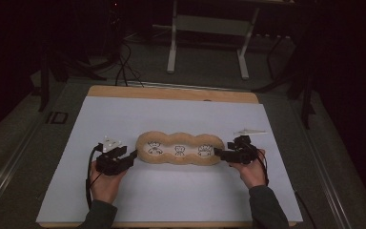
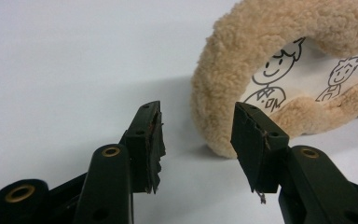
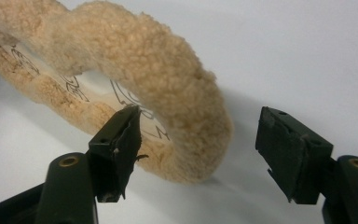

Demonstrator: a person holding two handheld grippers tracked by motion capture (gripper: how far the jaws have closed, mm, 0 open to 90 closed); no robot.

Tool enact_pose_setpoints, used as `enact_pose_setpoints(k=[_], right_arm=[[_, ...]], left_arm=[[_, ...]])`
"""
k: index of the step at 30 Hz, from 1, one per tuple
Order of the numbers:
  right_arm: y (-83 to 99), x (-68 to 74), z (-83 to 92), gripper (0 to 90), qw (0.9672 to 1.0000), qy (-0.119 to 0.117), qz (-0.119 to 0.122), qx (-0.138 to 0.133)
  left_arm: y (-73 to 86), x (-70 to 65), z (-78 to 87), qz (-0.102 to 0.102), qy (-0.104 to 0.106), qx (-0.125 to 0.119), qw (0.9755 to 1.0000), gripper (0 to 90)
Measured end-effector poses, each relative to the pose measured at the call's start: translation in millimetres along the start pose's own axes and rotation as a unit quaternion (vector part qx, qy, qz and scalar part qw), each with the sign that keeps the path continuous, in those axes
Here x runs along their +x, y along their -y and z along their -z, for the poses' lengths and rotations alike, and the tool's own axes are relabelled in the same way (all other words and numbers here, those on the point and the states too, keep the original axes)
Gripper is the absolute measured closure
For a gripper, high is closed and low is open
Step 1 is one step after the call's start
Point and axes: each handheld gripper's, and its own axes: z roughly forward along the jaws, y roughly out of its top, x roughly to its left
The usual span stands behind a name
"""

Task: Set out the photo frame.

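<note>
Fleecy tan cushion (image 1: 179,149) flanked by left tool (image 1: 132,154) and right tool (image 1: 218,151) (jaws spread).

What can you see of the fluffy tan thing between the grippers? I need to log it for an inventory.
The fluffy pad is a long tan piece with a woolly, fleece-like rim shaped in three joined lobes. Its flat white middle bears three black line drawings of cartoon figures. It lies flat on the white sheet, lengthwise across the table. The left gripper and right gripper sit open at its two ends; nothing is clamped on it.
</note>
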Motion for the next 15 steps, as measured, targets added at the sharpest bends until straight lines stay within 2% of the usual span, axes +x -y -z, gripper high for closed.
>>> enact_pose_setpoints(k=[8, 11, 15], right_arm=[[9.4, -4.5, 12.6, 28.7, 1.0, 0.001, 0.002, -0.003], [14.3, -5.6, 17.3, 28.7, 1.0, 0.005, 0.006, 0.001], [21.6, -8.2, 23.0, 28.7, 0.9998, 0.014, 0.011, 0.003]], left_arm=[[9.5, 9.5, 15.4, -0.033, -0.014, 0.0, 0.9994, 52.3], [12.2, 14.5, 19.8, -0.05, -0.027, 0.002, 0.9984, 51.9], [14.6, 21.7, 25.3, -0.062, -0.032, 0.003, 0.9976, 51.4]])
